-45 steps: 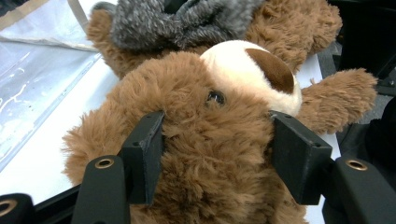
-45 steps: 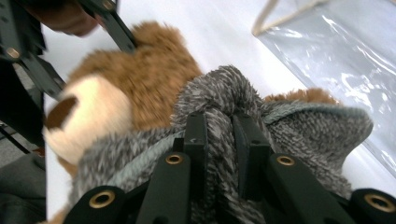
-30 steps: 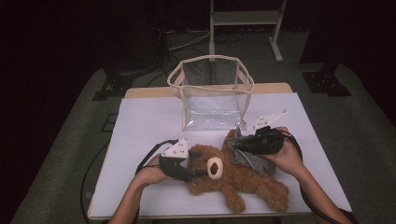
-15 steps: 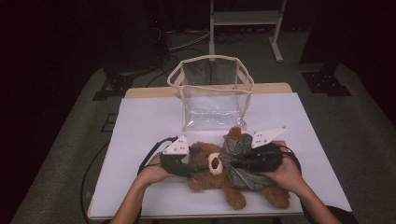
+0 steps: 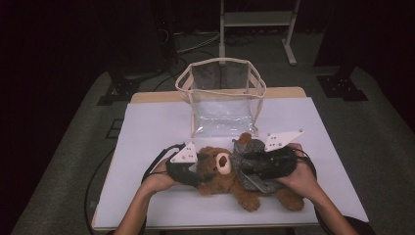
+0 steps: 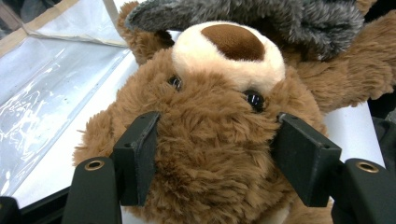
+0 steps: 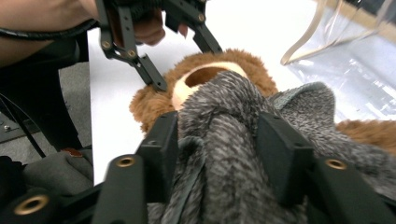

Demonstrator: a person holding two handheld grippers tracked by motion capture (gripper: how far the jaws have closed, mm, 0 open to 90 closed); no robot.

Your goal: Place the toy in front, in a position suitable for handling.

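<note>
Left gripper [image 6: 212, 158]: my jaws clamp the teddy bear's [image 6: 219, 140] head, just easing wider.
Right gripper [image 7: 217, 154]: my jaws, just widened, straddle the grey fuzzy garment [image 7: 233, 135].

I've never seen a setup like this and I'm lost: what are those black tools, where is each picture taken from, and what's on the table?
A person holds a hand-held gripper in each hand. The high view looks down on the white table; each gripper view looks along that tool's own jaws. On the table lie a brown teddy bear and a clear bag standing open behind it. The left hand-held gripper has the bear's head between its jaws. The right hand-held gripper has a fold of grey fuzzy cloth between its jaws, which have just been opening.
</note>
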